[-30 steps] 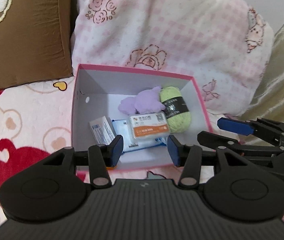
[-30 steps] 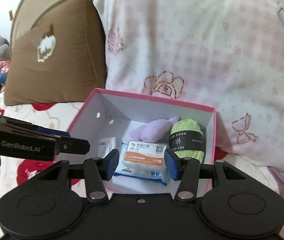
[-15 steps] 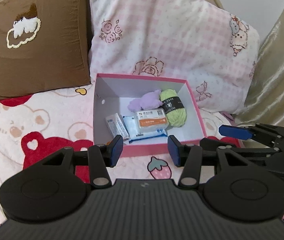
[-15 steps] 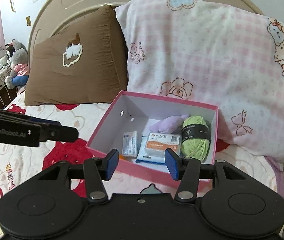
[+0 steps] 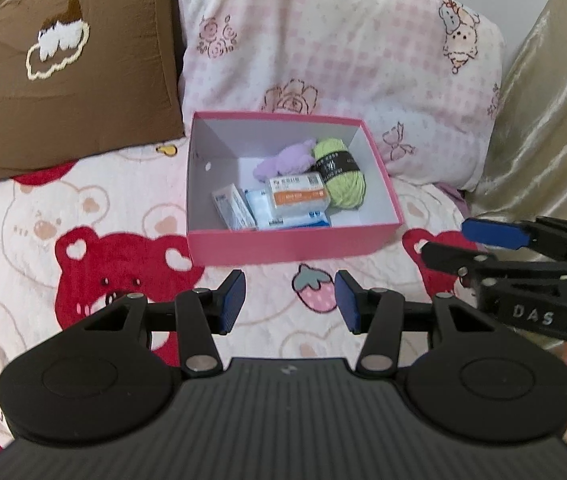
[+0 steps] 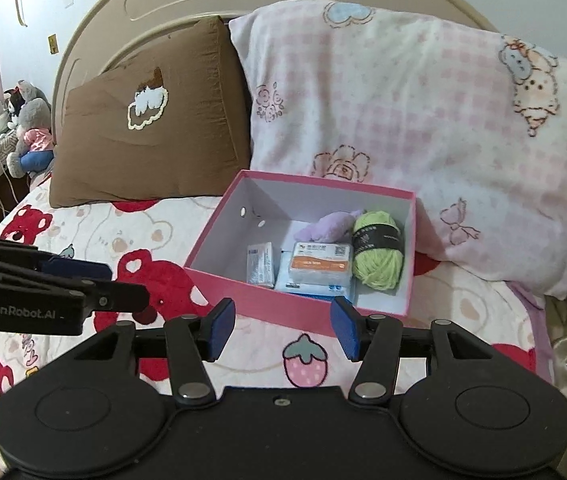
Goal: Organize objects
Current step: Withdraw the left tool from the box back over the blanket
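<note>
A pink box [image 5: 291, 246] [image 6: 267, 300] stands on the bed in front of the pillows. In it lie a green yarn ball [image 5: 341, 178] [image 6: 377, 254], a purple plush [image 5: 283, 162] [image 6: 329, 226], an orange-labelled tissue pack [image 5: 297, 196] [image 6: 319, 266] on a blue-white pack [image 5: 283, 218], and a small white carton [image 5: 233, 210] [image 6: 260, 262]. My left gripper [image 5: 289, 300] is open and empty, held back from the box's near side. My right gripper [image 6: 279, 326] is open and empty, also back from the box; it shows at the right in the left wrist view [image 5: 491, 236].
A brown pillow [image 6: 151, 136] and a pink checked pillow [image 6: 403, 120] lean on the headboard behind the box. The bear-print blanket [image 5: 83, 240] covers the bed. A gold curtain [image 5: 543, 100] hangs at right. Plush toys [image 6: 29, 132] sit at far left.
Both grippers have drawn back and up from the box, which now looks smaller and farther off. Both stay open and empty.
</note>
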Demonstrator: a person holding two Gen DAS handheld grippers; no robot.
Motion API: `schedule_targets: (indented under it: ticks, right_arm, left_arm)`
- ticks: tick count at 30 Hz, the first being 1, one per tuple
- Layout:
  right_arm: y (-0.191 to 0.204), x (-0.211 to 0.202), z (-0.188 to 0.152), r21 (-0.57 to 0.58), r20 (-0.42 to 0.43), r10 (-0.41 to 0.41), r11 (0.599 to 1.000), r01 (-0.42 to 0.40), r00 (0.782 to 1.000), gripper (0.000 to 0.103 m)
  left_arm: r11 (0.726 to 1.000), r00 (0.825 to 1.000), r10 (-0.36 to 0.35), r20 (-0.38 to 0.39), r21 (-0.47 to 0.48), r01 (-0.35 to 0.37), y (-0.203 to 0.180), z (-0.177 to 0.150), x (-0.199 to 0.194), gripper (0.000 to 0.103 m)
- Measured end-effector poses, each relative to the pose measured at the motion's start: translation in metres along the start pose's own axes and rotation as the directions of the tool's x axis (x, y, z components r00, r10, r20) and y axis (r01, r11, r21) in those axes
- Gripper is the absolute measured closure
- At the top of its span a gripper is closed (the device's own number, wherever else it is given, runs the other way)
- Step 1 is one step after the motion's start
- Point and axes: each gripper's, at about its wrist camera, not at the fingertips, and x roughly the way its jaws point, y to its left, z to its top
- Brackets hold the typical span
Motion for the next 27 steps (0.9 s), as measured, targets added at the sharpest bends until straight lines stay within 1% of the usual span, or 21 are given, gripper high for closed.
schedule_targets:
  ticks: [3, 5, 9, 13, 22, 27]
  right_arm:
    - [-0.003, -0.004, -0.008, 0.026, -0.015, -0.028, 0.999, 0.028, 1.000, 0.044]
    - [-0.006, -0.005, -0.013, 0.040, -0.021, -0.030, 0.999, 0.030, 0.999, 0.043]
    - [-0.006, -0.001, -0.023, 0.035, -0.063, -0.037, 0.999, 0.039, 0.997, 0.043]
    - [-0.005, 0.004, -0.032, 0.032, -0.086, -0.024, 0.999, 0.027, 0.996, 0.043]
    - [0.005, 0.003, -0.049, -0.020, -0.082, -0.033, 0.999, 0.031, 0.996, 0.041]
    - [0.005, 0.004, -0.055, -0.005, -0.084, -0.027, 1.000, 0.027, 0.996, 0.040]
  left_arm:
    - [1.000, 1.000, 0.027, 0.010, 0.012, -0.027, -0.002, -0.008, -0.001, 0.054]
    - [0.999, 0.999, 0.042, 0.019, 0.016, -0.042, -0.003, -0.015, 0.000, 0.053]
    - [0.999, 1.000, 0.025, 0.007, -0.026, -0.025, 0.001, -0.026, 0.010, 0.053]
    - [0.997, 0.997, 0.071, 0.017, -0.033, -0.070, -0.002, -0.037, 0.015, 0.053]
    - [0.995, 0.997, 0.079, 0.004, -0.057, -0.078, 0.001, -0.049, 0.014, 0.053]
    - [0.997, 0.999, 0.044, -0.017, -0.057, -0.045, 0.002, -0.054, 0.016, 0.052]
